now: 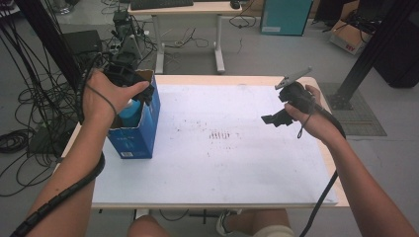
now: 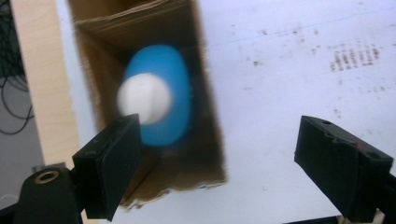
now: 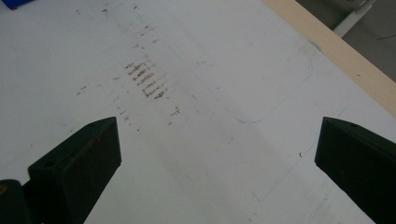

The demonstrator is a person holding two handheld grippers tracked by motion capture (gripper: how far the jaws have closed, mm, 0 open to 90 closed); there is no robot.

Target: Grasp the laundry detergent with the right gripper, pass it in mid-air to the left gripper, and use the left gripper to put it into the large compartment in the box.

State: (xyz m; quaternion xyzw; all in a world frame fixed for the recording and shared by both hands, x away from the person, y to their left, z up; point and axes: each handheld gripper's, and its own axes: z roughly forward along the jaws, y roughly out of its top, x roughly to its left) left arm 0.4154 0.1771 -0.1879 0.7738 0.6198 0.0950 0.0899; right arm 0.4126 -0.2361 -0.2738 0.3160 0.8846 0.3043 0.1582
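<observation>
Wide white sheet with dark smudges (image 1: 222,148) covers the pale wooden table top (image 1: 197,79); beyond the table's far edge, a second light wooden desk on white legs (image 1: 185,10) carrying a black keyboard (image 1: 160,4); teal box (image 1: 286,17) on the grey floor far right of that desk; brown cardboard carton (image 1: 348,37) further right; tangled black cables (image 1: 29,113) left of the table.

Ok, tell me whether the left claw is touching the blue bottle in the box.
Apart. In the left gripper view the left claw stands open above the box, and the blue bottle sits down inside, clear of both pads.
</observation>
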